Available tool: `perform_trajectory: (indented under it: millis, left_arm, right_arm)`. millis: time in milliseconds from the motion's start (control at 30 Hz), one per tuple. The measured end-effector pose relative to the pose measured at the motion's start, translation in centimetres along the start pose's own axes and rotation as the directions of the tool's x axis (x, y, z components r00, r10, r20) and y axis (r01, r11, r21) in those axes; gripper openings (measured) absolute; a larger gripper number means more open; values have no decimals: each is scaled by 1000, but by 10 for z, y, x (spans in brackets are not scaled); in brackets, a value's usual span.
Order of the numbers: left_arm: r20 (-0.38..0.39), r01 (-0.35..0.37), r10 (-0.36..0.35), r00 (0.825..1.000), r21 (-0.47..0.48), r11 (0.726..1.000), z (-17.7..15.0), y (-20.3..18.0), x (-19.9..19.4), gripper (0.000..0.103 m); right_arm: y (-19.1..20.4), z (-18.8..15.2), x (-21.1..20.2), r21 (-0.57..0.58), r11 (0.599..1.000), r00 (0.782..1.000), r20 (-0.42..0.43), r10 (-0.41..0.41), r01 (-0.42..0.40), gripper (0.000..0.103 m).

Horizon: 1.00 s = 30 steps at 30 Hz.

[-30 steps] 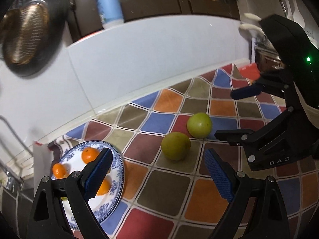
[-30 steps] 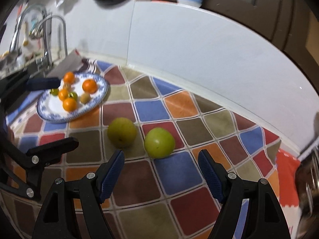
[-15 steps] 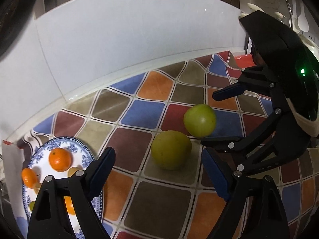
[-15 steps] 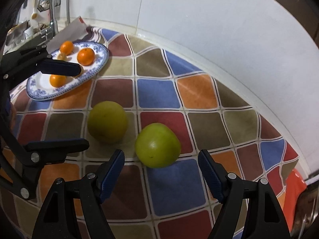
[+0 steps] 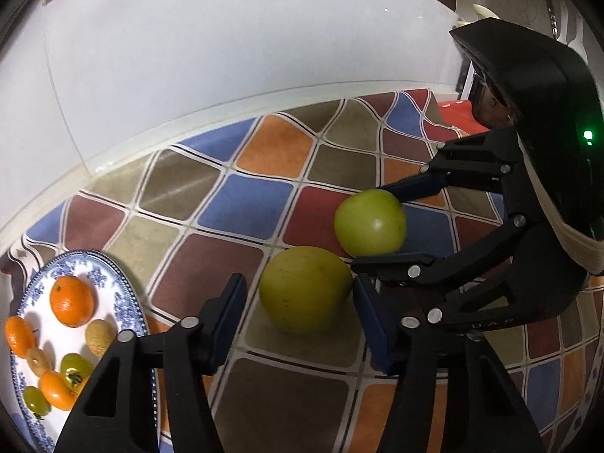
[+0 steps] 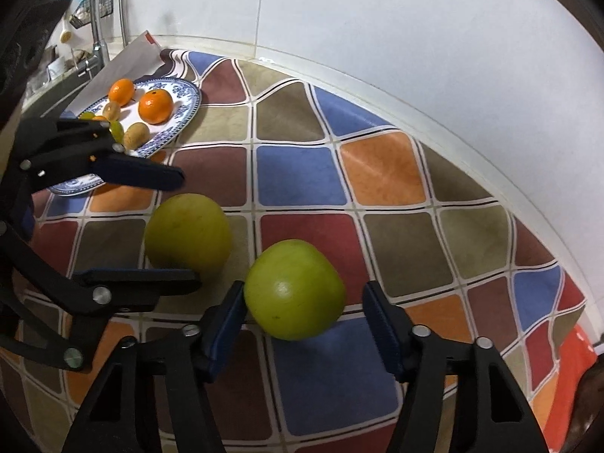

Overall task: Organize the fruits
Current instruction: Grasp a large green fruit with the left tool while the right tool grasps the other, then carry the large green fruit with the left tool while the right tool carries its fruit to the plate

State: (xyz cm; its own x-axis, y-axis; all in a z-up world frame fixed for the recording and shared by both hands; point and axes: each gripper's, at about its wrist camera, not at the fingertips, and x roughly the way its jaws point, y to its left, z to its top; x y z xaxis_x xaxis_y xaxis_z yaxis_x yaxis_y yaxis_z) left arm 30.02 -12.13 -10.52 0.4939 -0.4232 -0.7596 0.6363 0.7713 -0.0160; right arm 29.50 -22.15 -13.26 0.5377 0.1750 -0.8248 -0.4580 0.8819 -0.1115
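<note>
Two green round fruits lie side by side on a checkered mat. My left gripper (image 5: 300, 317) is open, its blue pads on either side of the yellower fruit (image 5: 305, 288), not touching. My right gripper (image 6: 304, 324) is open around the greener fruit (image 6: 294, 288), left pad close to it. In the left wrist view the greener fruit (image 5: 370, 222) sits between the right gripper's fingers. In the right wrist view the yellower fruit (image 6: 188, 232) sits between the left gripper's fingers. A blue-and-white plate (image 5: 128, 298) holds oranges and small fruits at the left.
A white tiled wall (image 5: 226, 56) runs behind the mat. A faucet (image 6: 98, 19) and sink stand far left, beyond the plate (image 6: 188, 109). An orange-red cloth (image 6: 577, 355) lies at the mat's right end.
Both grippers have moved down and forward, so each green fruit now sits between a pair of open fingers. The fruits have not moved.
</note>
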Motion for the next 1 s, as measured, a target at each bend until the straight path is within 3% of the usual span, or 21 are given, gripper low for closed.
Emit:
perform_trajectory:
  millis: [33,433,1000]
  left_arm:
    - [-3,8,-8,1000,-6,1000,0,0,0,50]
    - [19,-42,43,999,-55,998,-6,-10,-11,50]
    - [155,-132,159,975,-168,977,-33,-27,-99,50]
  right_arm:
    - [1,-1,0,4,1000,1000,2,11,-11,51]
    - [-7,-19,-19,196,981,998,57,-18,6,51]
    - [24,-35,-100,329,944,976,209,-68,-5,51]
